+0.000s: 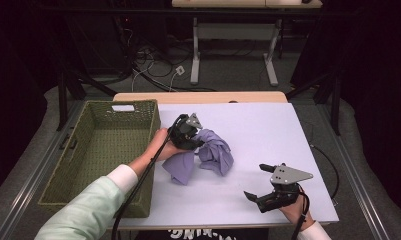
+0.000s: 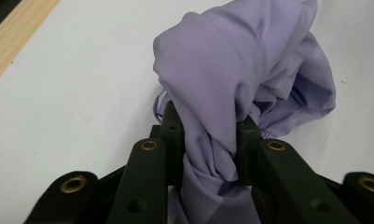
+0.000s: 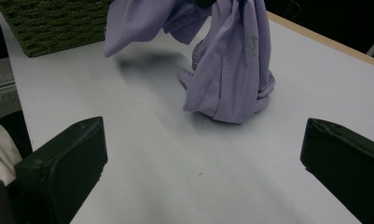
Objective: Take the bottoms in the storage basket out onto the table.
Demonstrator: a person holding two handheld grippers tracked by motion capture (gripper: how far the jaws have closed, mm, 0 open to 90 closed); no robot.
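Observation:
A crumpled lilac cloth (image 1: 208,152) hangs over the white table (image 1: 258,125), its lower folds touching the surface. My left gripper (image 1: 188,134) is shut on the cloth's bunched top and holds it lifted. In the left gripper view the cloth (image 2: 231,88) is pinched between the two black jaws, left gripper (image 2: 208,140). My right gripper (image 1: 260,182) stands open near the front right of the table, apart from the cloth, with nothing between its fingers. In the right gripper view the cloth (image 3: 231,65) hangs ahead, beyond the wide-open right gripper (image 3: 203,154).
A green woven basket (image 1: 100,150) stands at the table's left side, next to the left hand. A wooden strip (image 1: 200,96) runs along the table's far edge. Beyond it are a desk frame (image 1: 233,50) and cables on the floor.

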